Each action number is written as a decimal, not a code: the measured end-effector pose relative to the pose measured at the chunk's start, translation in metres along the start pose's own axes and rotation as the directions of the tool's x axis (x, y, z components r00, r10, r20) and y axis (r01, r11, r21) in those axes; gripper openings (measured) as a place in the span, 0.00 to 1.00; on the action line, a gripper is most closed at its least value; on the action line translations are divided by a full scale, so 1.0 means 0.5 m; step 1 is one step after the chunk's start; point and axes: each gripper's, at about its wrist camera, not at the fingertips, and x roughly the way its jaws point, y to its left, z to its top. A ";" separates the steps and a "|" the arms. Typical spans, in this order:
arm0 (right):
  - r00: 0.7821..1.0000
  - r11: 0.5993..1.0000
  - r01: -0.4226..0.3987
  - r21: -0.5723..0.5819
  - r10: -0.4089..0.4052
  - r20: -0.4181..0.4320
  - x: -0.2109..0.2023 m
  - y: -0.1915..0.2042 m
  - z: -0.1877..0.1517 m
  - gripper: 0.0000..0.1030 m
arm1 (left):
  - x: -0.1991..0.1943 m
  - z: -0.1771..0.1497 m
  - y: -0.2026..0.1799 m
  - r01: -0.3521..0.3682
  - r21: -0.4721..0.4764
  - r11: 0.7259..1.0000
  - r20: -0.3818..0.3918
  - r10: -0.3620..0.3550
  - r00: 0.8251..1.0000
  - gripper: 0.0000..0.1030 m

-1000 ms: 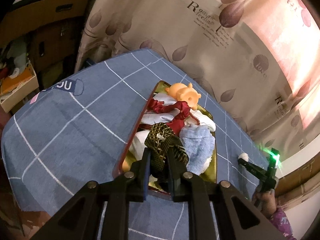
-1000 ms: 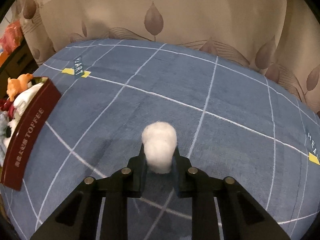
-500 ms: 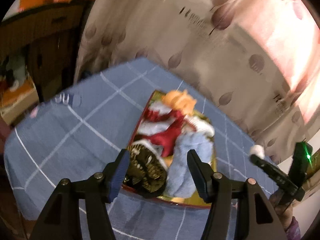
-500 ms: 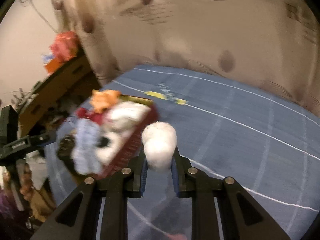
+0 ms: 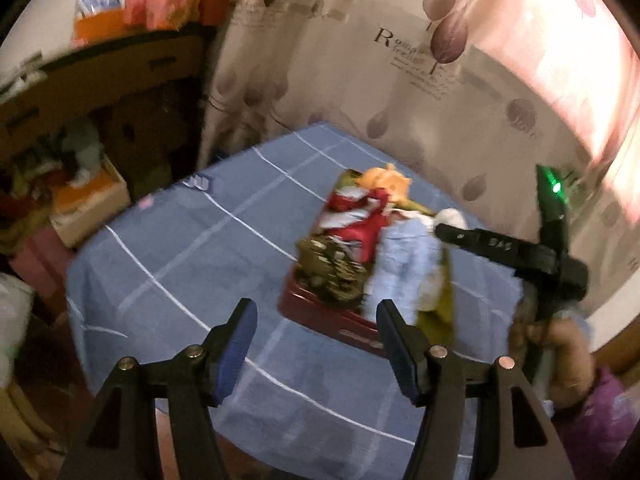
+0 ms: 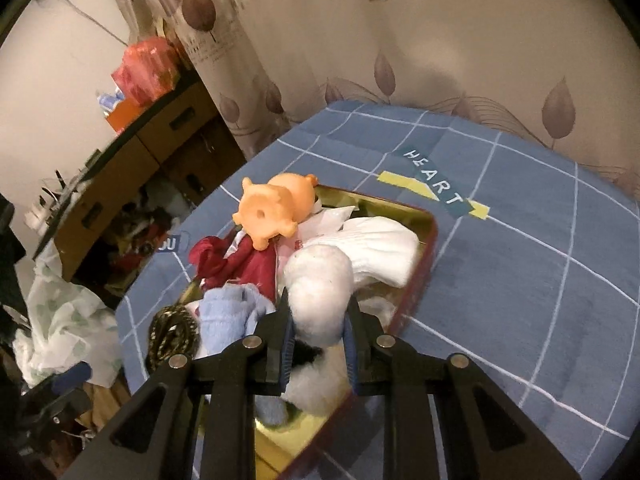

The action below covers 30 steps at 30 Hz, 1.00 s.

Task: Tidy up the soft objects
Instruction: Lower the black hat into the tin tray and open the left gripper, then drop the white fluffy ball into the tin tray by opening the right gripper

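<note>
A home: leaf-print curtain, cluttered cardboard boxes

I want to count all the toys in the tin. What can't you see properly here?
- Left view: tin contents smeared by motion blur.
- Right view: cotton ball in the right gripper hides what lies beneath.
- Right view: tin's near end cut off behind the gripper.

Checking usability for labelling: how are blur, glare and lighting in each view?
Left wrist: motion-blurred throughout, tin contents smeared, pink glare washing out the curtain upper right, dark left edge. Right wrist: sharp, evenly lit; white fluffy ball crisp; fisheye bending on both.
</note>
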 end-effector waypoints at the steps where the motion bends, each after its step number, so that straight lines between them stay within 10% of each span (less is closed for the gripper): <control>1: 1.000 1.000 0.011 -0.005 -0.011 -0.004 0.008 0.005 0.001 0.19 | 0.002 0.001 -0.001 -0.023 0.018 1.000 0.005 0.023 1.000 0.62; 19: 0.990 0.990 0.126 -0.069 -0.130 -0.059 0.086 0.022 -0.016 0.29 | 0.024 -0.011 -0.011 -0.206 0.158 0.966 0.079 0.196 0.978 0.62; 24: 0.983 0.980 0.181 -0.085 -0.179 0.030 0.043 0.035 -0.019 0.74 | 0.020 -0.017 -0.022 -0.223 0.203 0.953 0.116 0.203 0.972 0.62; 30: 0.961 0.973 0.202 -0.110 -0.175 0.213 -0.094 0.088 -0.052 0.79 | 0.024 -0.026 -0.038 -0.105 0.269 0.957 0.098 0.081 0.992 0.62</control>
